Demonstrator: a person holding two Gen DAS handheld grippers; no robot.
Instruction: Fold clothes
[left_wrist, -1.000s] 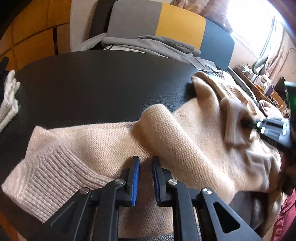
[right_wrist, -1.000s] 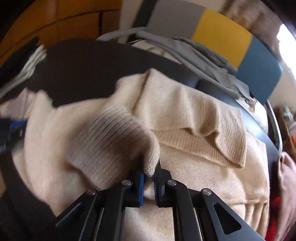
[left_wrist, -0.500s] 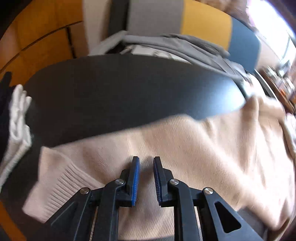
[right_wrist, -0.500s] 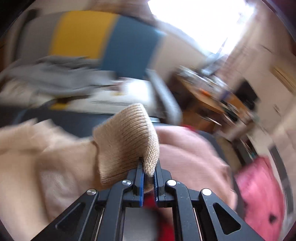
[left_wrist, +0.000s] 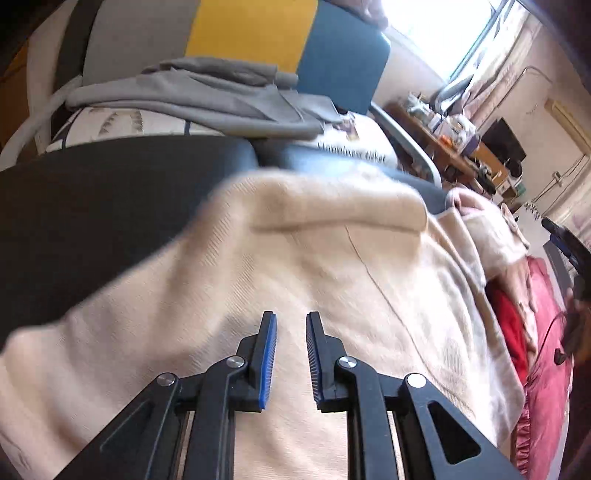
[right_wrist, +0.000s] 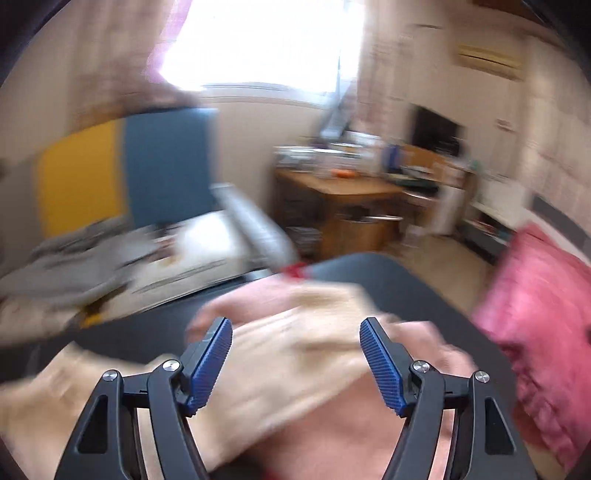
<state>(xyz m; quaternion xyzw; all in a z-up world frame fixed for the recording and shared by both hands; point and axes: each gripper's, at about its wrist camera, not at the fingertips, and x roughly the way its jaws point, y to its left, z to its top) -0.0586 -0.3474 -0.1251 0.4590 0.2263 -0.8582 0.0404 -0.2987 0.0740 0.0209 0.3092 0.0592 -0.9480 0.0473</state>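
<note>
A second ago your right gripper (right_wrist: 295, 363) pinched the ribbed cuff of the beige sweater (left_wrist: 295, 266); now its jaws are opening with nothing between the pads, and the cuff lies blurred on the dark table (left_wrist: 92, 206) just beyond its fingertips. Your left gripper (left_wrist: 290, 354) is opening slightly, grasping nothing, over the sweater's body instead of the sleeve. Grey clothes (left_wrist: 207, 99) lie far ahead, a pink garment (right_wrist: 535, 332) right of your right fingers, its shape too smeared to read.
</note>
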